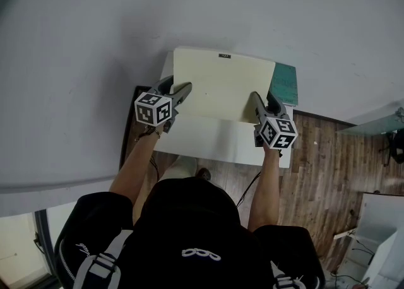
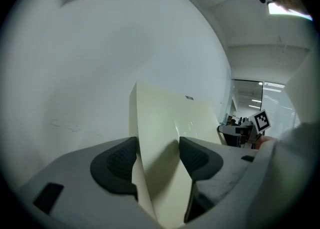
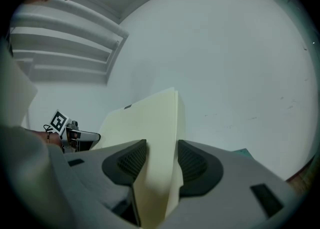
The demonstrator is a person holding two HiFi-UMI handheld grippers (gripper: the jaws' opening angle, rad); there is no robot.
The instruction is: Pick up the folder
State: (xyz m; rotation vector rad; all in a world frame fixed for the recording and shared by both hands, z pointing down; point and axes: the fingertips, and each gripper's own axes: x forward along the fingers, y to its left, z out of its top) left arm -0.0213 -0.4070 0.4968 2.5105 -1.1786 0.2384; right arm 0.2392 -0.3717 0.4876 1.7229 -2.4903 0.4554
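A cream folder (image 1: 221, 82) is held up over the white table (image 1: 214, 146), close to the pale wall, with one gripper on each side edge. My left gripper (image 1: 184, 89) is shut on its left edge. In the left gripper view the folder (image 2: 165, 133) runs between the dark pads (image 2: 117, 163) of the left gripper (image 2: 156, 159). My right gripper (image 1: 255, 100) is shut on the right edge. In the right gripper view the folder (image 3: 150, 133) stands between the pads (image 3: 192, 165) of the right gripper (image 3: 161, 165). A small dark label (image 1: 225, 56) sits at the folder's far edge.
A teal board (image 1: 285, 82) lies at the table's far right corner. A dark strip (image 1: 126, 131) runs along the table's left side. Wooden floor (image 1: 322, 174) spreads to the right. The pale wall (image 1: 126, 29) rises just behind the table.
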